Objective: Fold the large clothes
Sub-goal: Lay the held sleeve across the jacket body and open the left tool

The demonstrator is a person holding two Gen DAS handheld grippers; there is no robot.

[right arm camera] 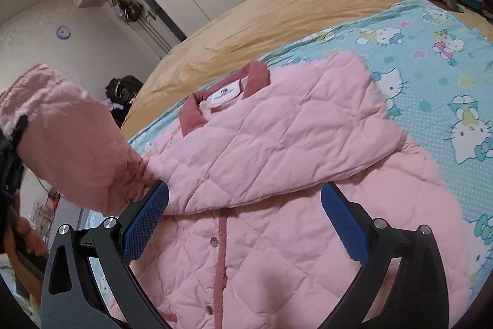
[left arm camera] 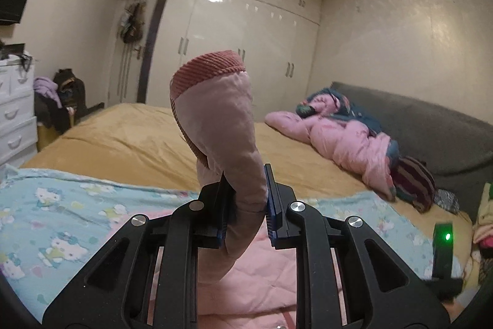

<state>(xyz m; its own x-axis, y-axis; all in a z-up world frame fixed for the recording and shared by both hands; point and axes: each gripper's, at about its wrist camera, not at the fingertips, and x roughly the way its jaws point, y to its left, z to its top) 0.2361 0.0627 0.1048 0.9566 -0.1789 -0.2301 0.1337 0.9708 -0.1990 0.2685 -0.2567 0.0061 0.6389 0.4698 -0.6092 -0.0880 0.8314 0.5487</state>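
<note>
A pink quilted jacket (right arm camera: pixel 277 150) with a dark pink collar lies on a light blue cartoon-print blanket (right arm camera: pixel 437 76) on the bed. One side is folded over its front. My left gripper (left arm camera: pixel 246 205) is shut on the jacket's sleeve (left arm camera: pixel 222 125), which stands up between the fingers with its ribbed dark pink cuff on top. In the right wrist view that lifted sleeve (right arm camera: pixel 67 137) hangs at the left, above the jacket. My right gripper (right arm camera: pixel 245 205) is open just above the jacket's front, with nothing between its blue pads.
A heap of pink and blue clothes (left arm camera: pixel 345 131) lies at the head of the bed on the yellow sheet (left arm camera: pixel 129 141), beside a grey headboard (left arm camera: pixel 431 128). White wardrobes (left arm camera: pixel 246 45) line the far wall. White drawers (left arm camera: pixel 15 113) stand at the left.
</note>
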